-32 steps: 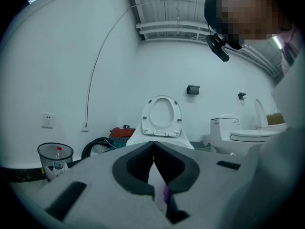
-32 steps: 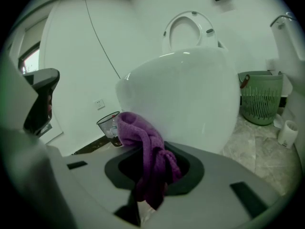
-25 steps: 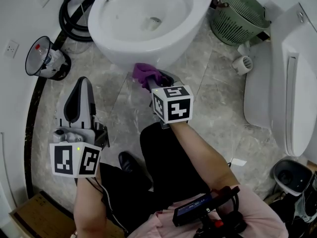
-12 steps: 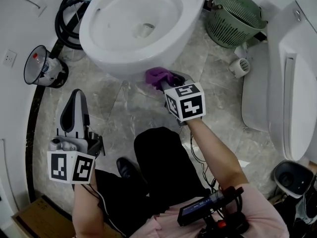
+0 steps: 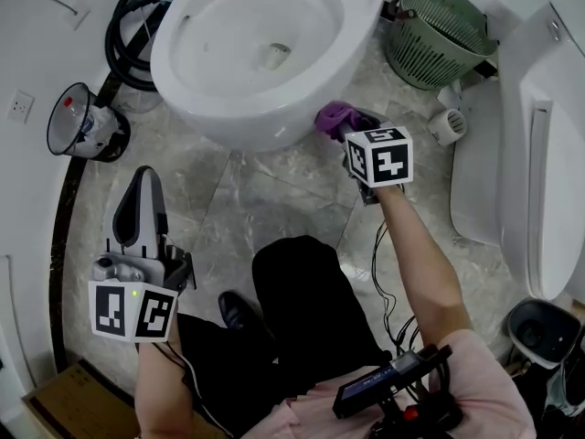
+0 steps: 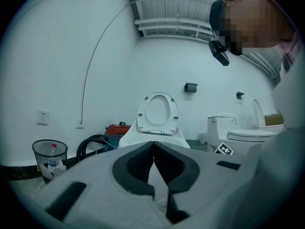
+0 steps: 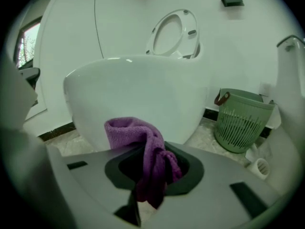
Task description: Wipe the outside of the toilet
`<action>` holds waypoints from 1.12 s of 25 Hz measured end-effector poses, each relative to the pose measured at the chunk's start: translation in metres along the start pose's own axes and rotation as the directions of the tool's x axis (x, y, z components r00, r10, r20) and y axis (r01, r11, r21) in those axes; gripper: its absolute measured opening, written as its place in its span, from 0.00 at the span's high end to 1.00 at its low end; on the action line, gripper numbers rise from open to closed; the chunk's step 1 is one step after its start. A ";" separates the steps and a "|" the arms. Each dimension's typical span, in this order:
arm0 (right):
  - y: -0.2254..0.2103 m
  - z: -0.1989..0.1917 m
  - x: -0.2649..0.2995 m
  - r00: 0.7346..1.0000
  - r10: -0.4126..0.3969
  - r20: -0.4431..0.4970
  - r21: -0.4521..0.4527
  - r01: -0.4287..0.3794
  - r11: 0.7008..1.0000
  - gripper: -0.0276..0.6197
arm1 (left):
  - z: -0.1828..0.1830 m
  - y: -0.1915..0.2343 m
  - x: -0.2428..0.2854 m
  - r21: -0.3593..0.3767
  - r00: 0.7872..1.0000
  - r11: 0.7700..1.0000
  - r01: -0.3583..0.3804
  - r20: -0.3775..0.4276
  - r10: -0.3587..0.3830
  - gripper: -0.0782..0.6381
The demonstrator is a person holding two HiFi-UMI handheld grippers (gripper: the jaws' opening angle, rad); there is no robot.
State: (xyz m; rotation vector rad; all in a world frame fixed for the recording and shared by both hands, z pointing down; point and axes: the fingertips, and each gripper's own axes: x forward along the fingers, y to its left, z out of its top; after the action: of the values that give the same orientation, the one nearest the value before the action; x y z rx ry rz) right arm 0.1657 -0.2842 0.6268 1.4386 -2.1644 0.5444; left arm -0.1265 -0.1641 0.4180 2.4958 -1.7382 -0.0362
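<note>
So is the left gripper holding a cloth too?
No, the left gripper is shut with nothing between its fingers; only the right gripper holds the purple cloth.

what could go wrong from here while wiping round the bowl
1. The purple cloth is pinched in the right tongs by one fold, with a bunch sticking out loose above them. Rubbing it on the toilet bowl might pull it free.
2. The green basket and a small white object stand close by on the floor. A sweep round that side of the bowl could knock them.
</note>
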 end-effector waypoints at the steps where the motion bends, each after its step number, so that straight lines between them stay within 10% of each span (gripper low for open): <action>1: -0.012 0.006 -0.001 0.999 -0.036 0.014 0.004 0.036 0.999 0.82 | 0.000 0.001 0.000 -0.005 1.000 1.000 0.000 0.001 0.000 0.88; 10: -0.067 0.074 -0.059 0.931 -0.289 0.224 0.065 0.282 0.957 0.82 | 0.001 0.014 -0.002 -0.014 1.000 1.000 -0.007 0.019 0.007 0.88; 18: -0.049 0.003 -0.059 0.935 -0.325 0.142 0.095 0.314 0.945 0.82 | 0.007 0.018 -0.009 -0.028 1.000 1.000 -0.005 0.030 0.006 0.88; 28: 0.089 -0.079 -0.034 0.992 -0.080 0.100 0.039 0.077 0.996 0.80 | 0.018 0.035 -0.043 -0.034 0.998 0.999 -0.043 0.033 0.044 0.88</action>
State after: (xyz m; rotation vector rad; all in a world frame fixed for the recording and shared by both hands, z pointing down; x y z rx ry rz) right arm 0.1076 -0.1817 0.6649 1.5950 -2.1749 0.4934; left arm -0.1760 -0.1371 0.4015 2.4476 -1.7889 -0.1031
